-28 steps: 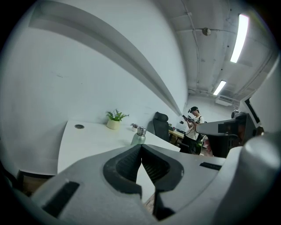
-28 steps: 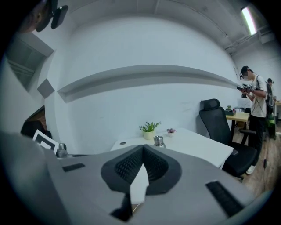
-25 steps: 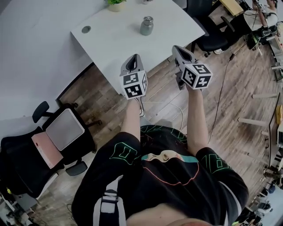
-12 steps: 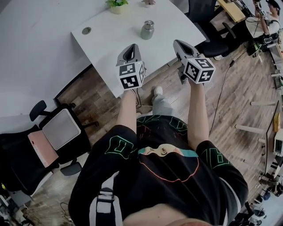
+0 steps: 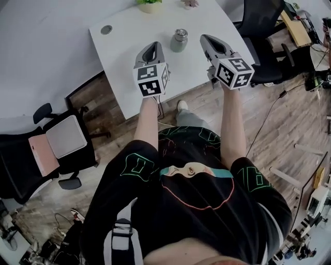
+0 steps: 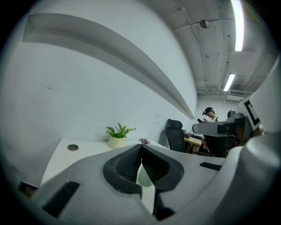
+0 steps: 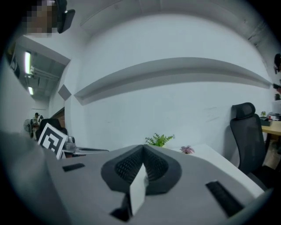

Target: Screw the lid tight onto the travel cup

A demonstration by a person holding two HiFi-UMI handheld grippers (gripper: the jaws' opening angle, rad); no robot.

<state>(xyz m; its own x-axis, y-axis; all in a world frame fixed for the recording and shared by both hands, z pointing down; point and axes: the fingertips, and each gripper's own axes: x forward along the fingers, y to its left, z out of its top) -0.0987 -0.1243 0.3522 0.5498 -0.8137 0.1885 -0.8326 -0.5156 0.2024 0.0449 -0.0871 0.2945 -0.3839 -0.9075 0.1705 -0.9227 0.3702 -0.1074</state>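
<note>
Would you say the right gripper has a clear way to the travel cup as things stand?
Probably yes: the right gripper hovers just beside the travel cup on the table with nothing between them, though its jaws are shut.

A white table (image 5: 129, 57) is standing on a wooden floor (image 5: 289, 124). The travel cup (image 5: 179, 40) is standing upright near the table's middle, apart from everything else. A potted plant (image 5: 150, 5) and a small pink flower (image 5: 190, 3) are sitting along the far edge. A round cable port (image 5: 106, 29) is showing at the far left.
</note>
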